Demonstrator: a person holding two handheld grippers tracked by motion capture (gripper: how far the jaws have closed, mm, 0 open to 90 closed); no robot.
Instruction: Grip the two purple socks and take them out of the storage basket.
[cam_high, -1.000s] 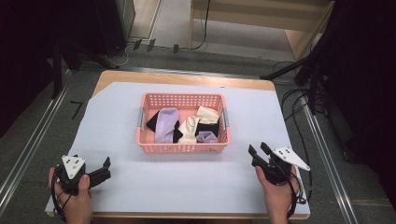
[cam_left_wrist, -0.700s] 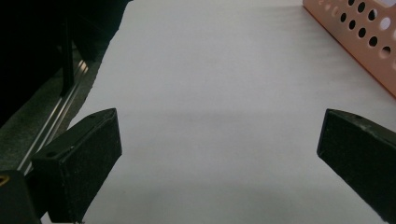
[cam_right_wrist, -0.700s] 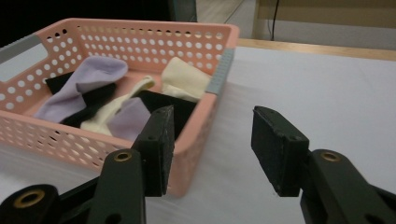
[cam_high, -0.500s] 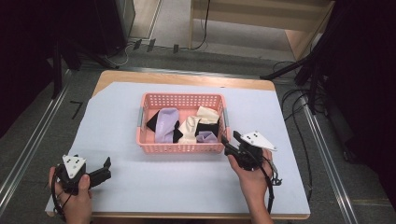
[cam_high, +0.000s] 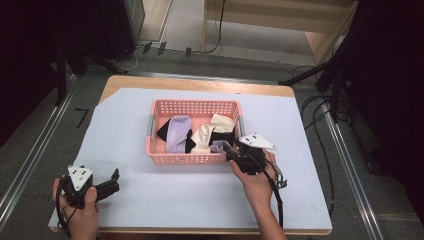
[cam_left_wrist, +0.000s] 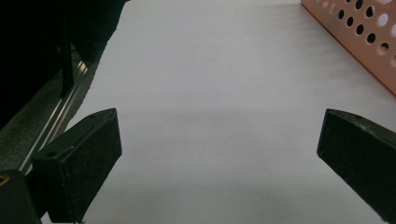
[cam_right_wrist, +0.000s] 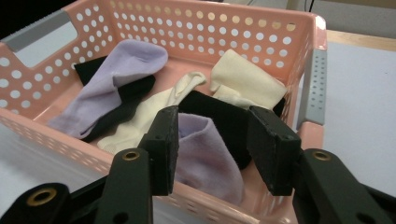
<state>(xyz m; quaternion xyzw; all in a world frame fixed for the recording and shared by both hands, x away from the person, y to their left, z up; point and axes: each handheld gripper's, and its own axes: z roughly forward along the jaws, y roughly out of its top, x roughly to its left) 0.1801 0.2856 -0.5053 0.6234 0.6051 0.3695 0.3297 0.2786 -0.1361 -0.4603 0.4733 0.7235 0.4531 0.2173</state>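
Just right claw (cam_right_wrist: 212, 154) (open) over lilac sock (cam_right_wrist: 205, 156)

Your basket (cam_high: 194, 159) sits mid-table (cam_high: 310, 130) with socks (cam_high: 178, 134) inside. Your right gripper (cam_high: 231, 151) is at its near right corner; your left gripper (cam_high: 114, 181) lies well apart, near-left.

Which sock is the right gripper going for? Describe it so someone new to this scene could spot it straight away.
Find the pink basket in the middle of the white-covered table. At its near right corner, just ahead of the right gripper and its open jaws, lies a small lilac sock. Unlike the longer lilac sock at the basket's left, it is short, bunched, and beside a black sock.
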